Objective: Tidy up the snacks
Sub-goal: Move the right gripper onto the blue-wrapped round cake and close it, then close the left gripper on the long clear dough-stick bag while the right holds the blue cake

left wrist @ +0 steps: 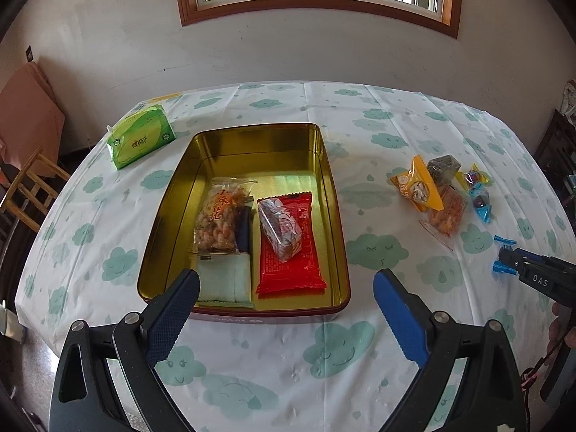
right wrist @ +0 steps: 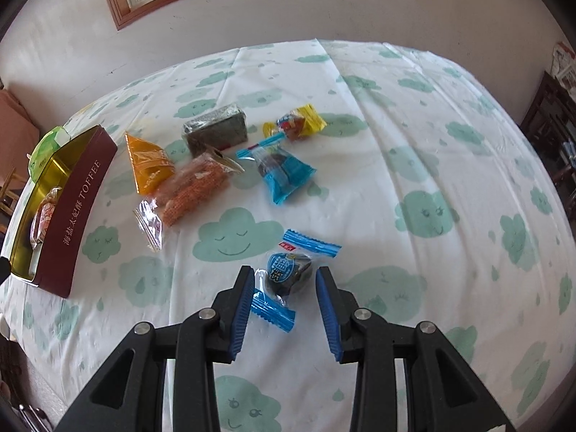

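Observation:
A gold-lined toffee tin [left wrist: 334, 216] stands open on the cloud-print cloth; its maroon side [right wrist: 79, 216] shows in the right wrist view. Inside it lie a clear bag of fried twists [left wrist: 219, 219], a red packet [left wrist: 288, 270] with a clear-wrapped cake [left wrist: 282, 230] on top, and a pale green packet [left wrist: 225, 280]. My left gripper [left wrist: 286, 277] hovers open and empty over the tin's near edge. My right gripper [right wrist: 285, 271] is shut on a blue-wrapped dark candy [right wrist: 288, 273], low over the cloth right of the tin; the left wrist view also catches this gripper [left wrist: 507, 255].
Loose snacks lie beyond the right gripper: an orange packet [right wrist: 147, 165], a clear bag of orange snack [right wrist: 190, 190], a dark green block [right wrist: 216, 129], a yellow candy [right wrist: 298, 122] and a blue packet [right wrist: 284, 172]. A green tissue pack [left wrist: 142, 136] sits left of the tin.

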Available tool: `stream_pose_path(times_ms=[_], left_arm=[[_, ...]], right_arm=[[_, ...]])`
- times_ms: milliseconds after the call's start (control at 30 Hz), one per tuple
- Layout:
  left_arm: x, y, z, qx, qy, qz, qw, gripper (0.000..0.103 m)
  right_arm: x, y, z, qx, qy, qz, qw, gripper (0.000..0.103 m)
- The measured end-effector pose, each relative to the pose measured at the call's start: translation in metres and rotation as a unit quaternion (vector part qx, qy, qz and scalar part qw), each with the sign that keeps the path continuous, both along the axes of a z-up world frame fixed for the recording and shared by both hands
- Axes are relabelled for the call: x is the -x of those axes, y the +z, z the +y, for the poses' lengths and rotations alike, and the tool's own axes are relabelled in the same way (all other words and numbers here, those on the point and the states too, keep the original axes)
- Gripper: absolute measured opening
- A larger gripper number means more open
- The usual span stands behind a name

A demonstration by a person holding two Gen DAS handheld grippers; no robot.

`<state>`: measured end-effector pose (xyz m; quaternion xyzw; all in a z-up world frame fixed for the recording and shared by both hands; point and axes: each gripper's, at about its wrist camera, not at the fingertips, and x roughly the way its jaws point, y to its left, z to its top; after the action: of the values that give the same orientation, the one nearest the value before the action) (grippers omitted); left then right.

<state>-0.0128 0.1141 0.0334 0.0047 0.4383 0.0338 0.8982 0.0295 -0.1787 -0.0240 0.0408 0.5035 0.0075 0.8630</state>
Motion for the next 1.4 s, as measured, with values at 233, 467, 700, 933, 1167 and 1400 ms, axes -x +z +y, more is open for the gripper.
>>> stream_pose_path(times_ms=[233, 467, 700, 933, 1167, 1400], left_arm=[[-0.012, -0.007, -0.018, -0.001, -0.022, 0.007, 0.9997, 0.096], [-0.025, -0.014, -0.043, -0.001, -0.052, 0.012, 0.9985, 0.096], [-0.034, -0.02, -0.064, -0.004, -0.078, 0.017, 0.9968, 0.096], [-0.042, -0.025, -0.077, 0.002, -0.096, 0.022, 0.9951, 0.096], [-0.055, -0.032, -0.089, 0.0, -0.112, 0.023, 0.9935, 0.096], [-0.071, -0.041, -0.102, 0.007, -0.125, 0.032, 0.9916, 0.096]], right_arm=[[-0.007, -0.007, 0.007, 0.02, 0.008, -0.017, 1.0, 0.036], [-0.015, -0.007, -0.001, -0.009, 0.002, -0.014, 1.0, 0.036], [-0.013, -0.006, -0.011, 0.015, -0.016, -0.001, 1.0, 0.036], [-0.011, -0.003, -0.027, 0.006, -0.027, -0.006, 1.0, 0.036], [-0.025, -0.009, -0.019, 0.006, -0.014, -0.019, 1.0, 0.042], [-0.026, -0.012, -0.022, 0.024, 0.0, -0.04, 0.999, 0.031]])
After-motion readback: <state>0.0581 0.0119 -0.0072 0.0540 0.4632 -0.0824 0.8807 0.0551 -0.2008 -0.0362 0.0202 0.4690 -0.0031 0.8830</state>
